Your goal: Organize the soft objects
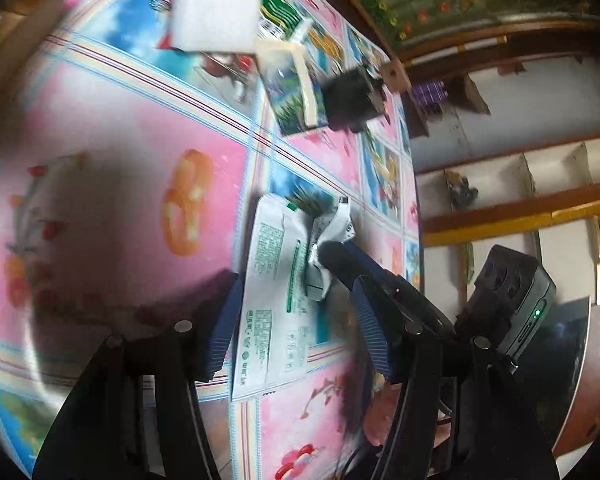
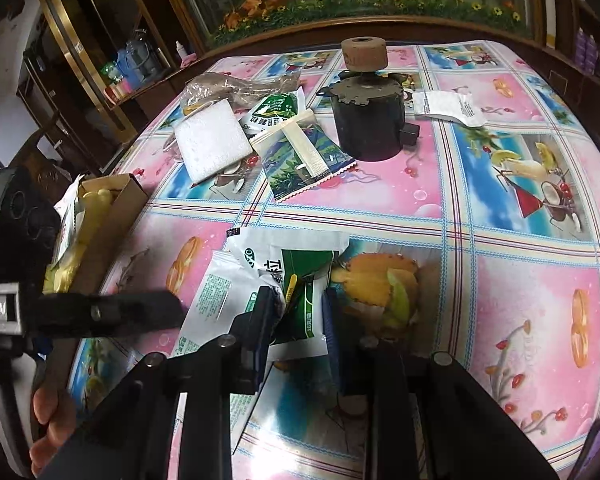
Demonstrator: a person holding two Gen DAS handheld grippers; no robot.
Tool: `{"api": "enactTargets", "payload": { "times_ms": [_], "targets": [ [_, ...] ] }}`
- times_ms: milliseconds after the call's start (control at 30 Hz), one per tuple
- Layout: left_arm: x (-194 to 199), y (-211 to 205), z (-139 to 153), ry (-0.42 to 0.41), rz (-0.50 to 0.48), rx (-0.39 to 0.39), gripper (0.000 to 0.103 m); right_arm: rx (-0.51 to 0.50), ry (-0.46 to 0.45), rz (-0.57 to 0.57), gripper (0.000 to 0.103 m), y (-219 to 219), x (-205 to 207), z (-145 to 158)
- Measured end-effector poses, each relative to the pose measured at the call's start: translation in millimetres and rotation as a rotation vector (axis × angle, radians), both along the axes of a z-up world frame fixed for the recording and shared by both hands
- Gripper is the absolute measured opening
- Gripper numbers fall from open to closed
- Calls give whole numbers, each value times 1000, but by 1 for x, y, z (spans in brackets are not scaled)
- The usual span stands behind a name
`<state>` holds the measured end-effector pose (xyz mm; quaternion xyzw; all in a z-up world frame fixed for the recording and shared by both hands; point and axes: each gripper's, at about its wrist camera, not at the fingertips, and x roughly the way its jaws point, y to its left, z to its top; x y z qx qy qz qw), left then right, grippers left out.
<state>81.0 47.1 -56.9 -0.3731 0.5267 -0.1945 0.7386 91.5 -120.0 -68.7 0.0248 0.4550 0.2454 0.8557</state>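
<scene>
While the right gripper [image 2: 298,312] pinned the green-and-white sachet [image 2: 300,280] down, the left gripper [image 1: 296,320] stood open around it, gripping nothing.

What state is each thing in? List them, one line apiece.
left gripper: open, jaws either side of the white packet, not pressing it.
white packet: lying flat.
right gripper: shut on the green sachet.
green sachet: crumpled, pinched.
white foam pad: lying flat.
cardboard box: open.
dark cylinder: upright.
</scene>
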Motion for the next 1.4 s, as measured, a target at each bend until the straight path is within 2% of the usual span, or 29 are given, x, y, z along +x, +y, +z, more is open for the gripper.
{"api": "enactTargets", "payload": {
  "times_ms": [33, 67, 100, 133, 233, 367, 533, 567, 600, 667, 733, 833, 967, 1033, 1100, 1200, 1300, 1367, 1400],
  "targets": [
    [1, -2, 2, 1, -11, 18, 56, 0, 1, 0, 24, 0, -1, 0],
    [2, -4, 4, 1, -29, 41, 43, 2, 3, 0, 24, -1, -1, 1],
    [1, -4, 4, 15, -34, 76, 29, 4, 6, -1, 24, -1, -1, 1],
    [3, -5, 1, 40, -38, 110, 6, 4, 8, -1, 24, -1, -1, 1],
    [1, -5, -5, 31, -44, 72, 6, 12, 16, -13, 24, -4, -1, 1],
    [-11, -3, -2, -34, -20, -7, 2, 39, 21, -21, 24, -8, 0, 2],
    [-36, 23, 12, -112, 53, -165, 1, 97, -22, -25, 24, -14, -5, 14],
    [-43, 29, 19, -139, 66, -181, 1, 106, -37, -21, 24, -14, -7, 17],
    [-49, 34, 26, -162, 81, -158, 1, 106, -50, -17, 24, -12, -9, 19],
    [-50, 40, 28, -161, 89, -156, 1, 82, -64, -14, 24, -8, -9, 19],
    [-50, 43, 24, -147, 94, -195, 1, 87, -42, -7, 24, -6, -7, 14],
    [-54, 50, 28, -164, 103, -173, 1, 75, -44, 19, 24, 1, -11, 12],
    [-50, 50, 11, -109, 104, -123, 1, 24, -17, 88, 23, 20, -22, 2],
    [-48, 47, 3, -82, 89, -127, 1, 3, -23, 120, 23, 31, -29, 0],
    [-46, 43, -1, -57, 82, -64, 1, -28, -44, 120, 23, 37, -33, 0],
    [-50, 41, 1, -43, 64, -51, 2, -21, -35, 122, 23, 34, -32, -1],
    [-62, 44, 7, -24, 83, 44, 19, -9, -28, 124, 23, 31, -31, -2],
    [-65, 46, 5, -19, 104, 67, 40, -19, -37, 125, 23, 33, -33, -1],
    [-63, 45, 2, -21, 107, 68, 40, -23, -41, 126, 23, 33, -34, -1]
  ]
}}
